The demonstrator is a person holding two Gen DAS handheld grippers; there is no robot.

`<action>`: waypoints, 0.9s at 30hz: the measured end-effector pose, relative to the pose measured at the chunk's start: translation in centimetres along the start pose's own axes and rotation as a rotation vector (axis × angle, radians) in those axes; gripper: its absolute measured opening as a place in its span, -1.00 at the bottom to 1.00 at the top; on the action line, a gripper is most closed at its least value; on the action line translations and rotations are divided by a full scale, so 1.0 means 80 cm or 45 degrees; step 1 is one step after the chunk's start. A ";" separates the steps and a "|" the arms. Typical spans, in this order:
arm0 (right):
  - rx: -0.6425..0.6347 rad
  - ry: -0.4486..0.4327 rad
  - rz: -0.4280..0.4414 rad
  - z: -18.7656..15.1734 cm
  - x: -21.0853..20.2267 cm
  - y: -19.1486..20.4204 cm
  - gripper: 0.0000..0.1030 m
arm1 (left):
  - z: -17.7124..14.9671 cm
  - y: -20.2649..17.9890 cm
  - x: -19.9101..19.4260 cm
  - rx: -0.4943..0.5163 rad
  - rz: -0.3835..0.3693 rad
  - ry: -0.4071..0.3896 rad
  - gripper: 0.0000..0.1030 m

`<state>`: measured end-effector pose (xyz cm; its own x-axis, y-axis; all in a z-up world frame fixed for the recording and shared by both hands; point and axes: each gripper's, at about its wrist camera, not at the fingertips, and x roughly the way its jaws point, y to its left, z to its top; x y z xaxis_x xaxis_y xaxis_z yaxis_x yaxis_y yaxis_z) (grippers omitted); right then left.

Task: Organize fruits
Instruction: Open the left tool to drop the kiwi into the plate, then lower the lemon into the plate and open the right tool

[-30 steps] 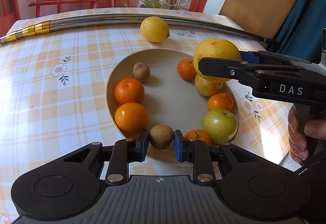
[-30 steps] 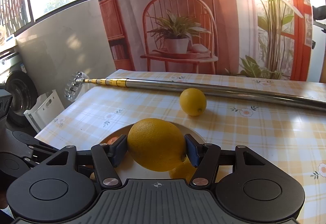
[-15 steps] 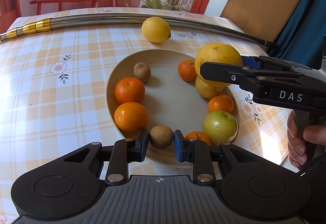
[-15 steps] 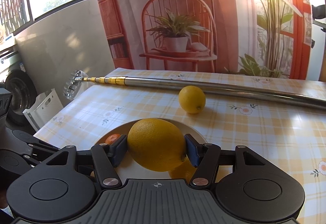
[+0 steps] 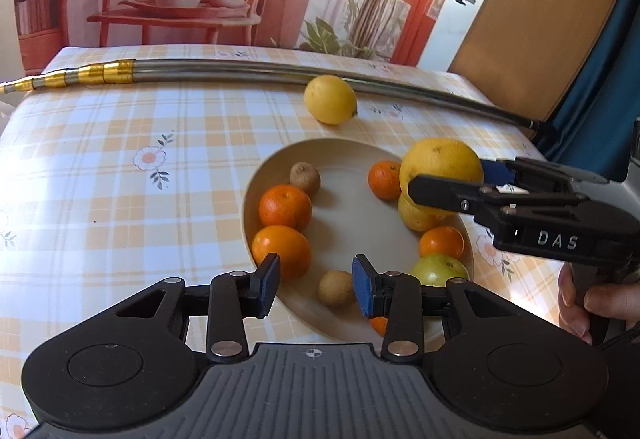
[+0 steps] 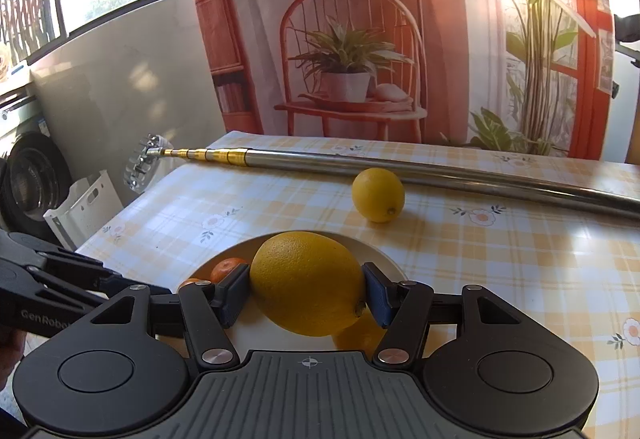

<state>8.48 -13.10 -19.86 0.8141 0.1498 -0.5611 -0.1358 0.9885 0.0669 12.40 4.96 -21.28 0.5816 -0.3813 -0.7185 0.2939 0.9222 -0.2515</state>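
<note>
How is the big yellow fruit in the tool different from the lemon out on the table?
The held fruit looks larger and deeper yellow; the lemon looks smaller and paler. The held fruit is clamped in the right gripper above the bowl; the lemon lies free on the tablecloth beside the pole. Both are yellow, oval citrus.

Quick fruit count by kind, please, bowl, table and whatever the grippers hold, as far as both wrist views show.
Lemons: 3, one in the right gripper, one under it in the bowl, one on the tablecloth
Oranges and mandarins: 5, one at the near rim half hidden
Kiwis: 2
Green apple: 1
Total: 11
</note>
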 end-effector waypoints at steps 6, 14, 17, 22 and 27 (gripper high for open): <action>-0.059 0.027 0.001 -0.001 0.008 0.012 0.09 | 0.012 0.018 -0.027 -0.085 0.118 -0.139 0.06; -0.170 0.091 0.006 -0.005 0.027 0.033 0.09 | 0.019 0.026 -0.042 -0.093 0.218 -0.224 0.14; -0.192 0.121 0.007 -0.007 0.037 0.037 0.09 | 0.018 0.028 -0.040 -0.097 0.217 -0.215 0.17; -0.180 0.173 0.029 -0.007 0.051 0.038 0.09 | 0.013 0.031 -0.042 -0.099 0.220 -0.222 0.19; -0.159 0.222 0.080 -0.012 0.058 0.041 0.09 | 0.010 0.037 -0.044 -0.128 0.227 -0.228 0.26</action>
<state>11.26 -9.19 -23.05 0.6933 0.1943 -0.6940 -0.2610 0.9653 0.0095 11.79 8.98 -18.98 0.7451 -0.2094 -0.6333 0.1033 0.9742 -0.2006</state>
